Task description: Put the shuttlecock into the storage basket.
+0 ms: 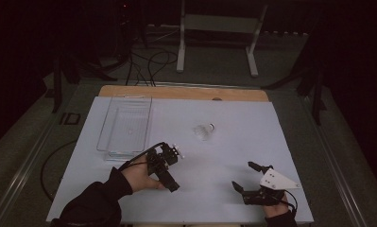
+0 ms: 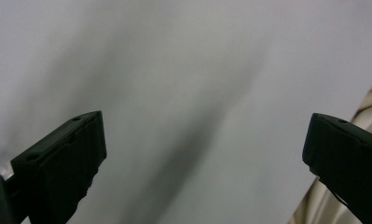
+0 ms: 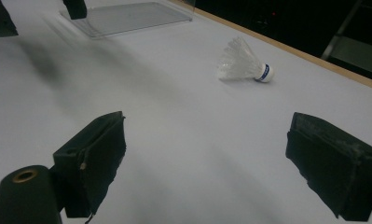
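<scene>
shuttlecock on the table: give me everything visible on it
The shuttlecock is white, with a translucent feather-like skirt, a rounded white cork tip and a blue band just behind the tip. It lies on its side on the white table cover, near the middle, right of the clear tray. Nothing else touches it; both tools are well short of it.

No legible text — none anywhere.

In the high view the shuttlecock [image 1: 204, 130] is too small and pale to show its feathers. The clear tray's [image 1: 111, 147] near wall is hard to trace against the white surface [image 1: 243, 142]. In the right gripper view the tray's [image 3: 127, 16] far end is cut off by the top edge.
</scene>
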The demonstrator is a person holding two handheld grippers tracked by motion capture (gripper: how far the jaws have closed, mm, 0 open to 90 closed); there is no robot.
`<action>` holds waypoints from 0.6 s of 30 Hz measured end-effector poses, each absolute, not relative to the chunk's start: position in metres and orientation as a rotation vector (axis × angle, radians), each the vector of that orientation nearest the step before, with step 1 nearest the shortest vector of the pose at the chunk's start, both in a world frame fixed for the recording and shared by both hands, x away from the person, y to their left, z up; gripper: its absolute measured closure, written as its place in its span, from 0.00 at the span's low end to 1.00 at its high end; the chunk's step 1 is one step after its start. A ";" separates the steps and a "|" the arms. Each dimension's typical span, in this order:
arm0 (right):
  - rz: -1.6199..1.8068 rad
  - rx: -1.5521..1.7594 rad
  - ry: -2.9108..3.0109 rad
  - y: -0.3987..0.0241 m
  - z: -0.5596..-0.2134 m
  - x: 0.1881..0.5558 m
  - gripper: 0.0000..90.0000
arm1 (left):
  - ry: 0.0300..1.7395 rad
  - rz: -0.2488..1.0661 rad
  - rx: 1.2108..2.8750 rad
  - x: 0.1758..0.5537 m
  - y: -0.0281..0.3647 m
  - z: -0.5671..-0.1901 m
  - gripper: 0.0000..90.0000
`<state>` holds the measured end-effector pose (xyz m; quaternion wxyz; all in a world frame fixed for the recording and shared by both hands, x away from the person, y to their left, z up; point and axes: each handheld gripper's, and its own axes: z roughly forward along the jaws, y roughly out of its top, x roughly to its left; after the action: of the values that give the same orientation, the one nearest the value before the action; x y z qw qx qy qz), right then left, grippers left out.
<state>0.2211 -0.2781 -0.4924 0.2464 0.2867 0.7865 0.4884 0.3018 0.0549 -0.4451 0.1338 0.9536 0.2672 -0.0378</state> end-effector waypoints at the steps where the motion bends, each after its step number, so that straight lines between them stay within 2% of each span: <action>1: 1.332 0.781 2.146 -0.278 -0.492 0.221 0.13 | 0.775 -0.120 2.767 0.304 0.053 -0.445 0.00; 10: 1.327 0.781 2.148 -0.278 -0.493 0.221 0.13 | 0.864 -0.137 2.761 0.330 0.045 -0.445 0.00; 18: 1.329 0.779 2.149 -0.278 -0.493 0.222 0.13 | 0.873 -0.110 2.749 0.343 0.026 -0.440 0.00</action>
<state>0.2215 -0.2779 -0.4931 0.2460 0.2856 0.7878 0.4872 0.3434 0.0257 -0.4402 0.1272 0.9447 0.2999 -0.0378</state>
